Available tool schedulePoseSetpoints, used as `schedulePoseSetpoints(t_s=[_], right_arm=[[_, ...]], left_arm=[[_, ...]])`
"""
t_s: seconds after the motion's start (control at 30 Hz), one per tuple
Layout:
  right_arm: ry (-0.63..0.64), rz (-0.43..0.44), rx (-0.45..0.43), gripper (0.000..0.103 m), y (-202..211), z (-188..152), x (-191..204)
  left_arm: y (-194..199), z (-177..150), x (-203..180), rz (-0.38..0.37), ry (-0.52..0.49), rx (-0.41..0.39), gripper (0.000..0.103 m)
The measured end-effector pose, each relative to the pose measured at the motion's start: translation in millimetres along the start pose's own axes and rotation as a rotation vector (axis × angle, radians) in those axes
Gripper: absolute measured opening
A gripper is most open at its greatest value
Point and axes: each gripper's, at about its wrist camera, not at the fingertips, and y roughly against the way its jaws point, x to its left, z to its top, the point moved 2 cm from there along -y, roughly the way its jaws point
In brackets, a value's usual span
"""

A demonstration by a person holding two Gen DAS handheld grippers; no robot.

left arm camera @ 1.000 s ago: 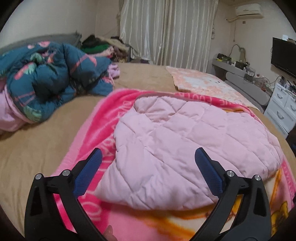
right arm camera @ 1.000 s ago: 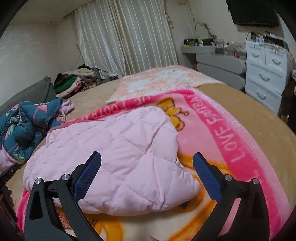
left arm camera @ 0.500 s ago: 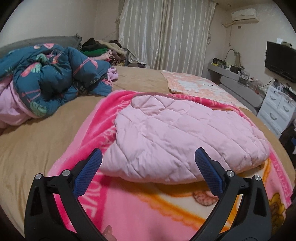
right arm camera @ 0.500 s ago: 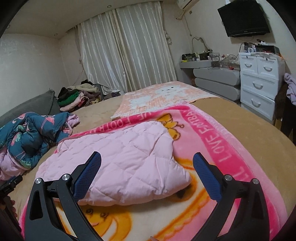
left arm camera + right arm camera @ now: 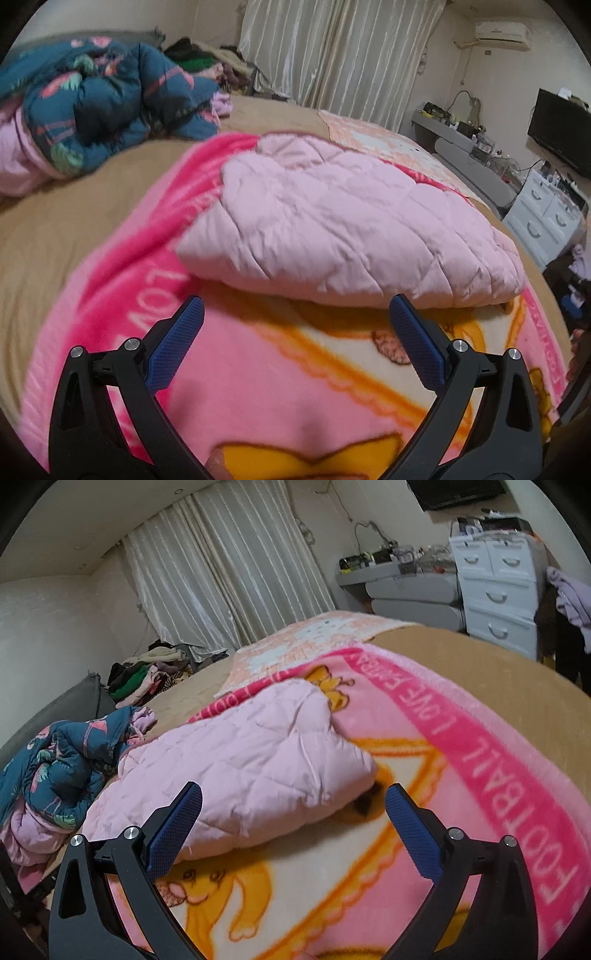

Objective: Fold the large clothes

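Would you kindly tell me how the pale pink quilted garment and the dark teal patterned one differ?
The pale pink quilted garment is plain and lies folded flat on the pink cartoon blanket; the dark teal patterned garment is printed and lies bunched in a heap on the tan bedcover. Both look padded, and neither tool touches them.

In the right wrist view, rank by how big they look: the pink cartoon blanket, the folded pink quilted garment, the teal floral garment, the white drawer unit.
1. Pink cartoon blanket, largest by far.
2. Folded pink quilted garment.
3. Teal floral garment.
4. White drawer unit.

The last two look close in size, and the drawer unit stands farther from the camera, so their order is unsure.
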Motion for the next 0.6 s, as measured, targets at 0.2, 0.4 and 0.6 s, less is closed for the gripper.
schedulePoseSetpoints(t_s=[0.2, 0.4, 0.6], right_arm=[[0.014, -0.001, 0.066, 0.099, -21, -14, 1], [0.020, -0.023, 0.121, 0.099, -42, -22, -2], [0.019, -0.061, 0.174, 0.099, -61, -30, -12]], left_arm=[[-20, -12, 3, -0.018, 0.041, 0.040, 0.094], [-41, -17, 10, 0.013, 0.053, 0.076, 0.094], [-59, -16, 20, -0.036, 0.154, 0.122, 0.094]])
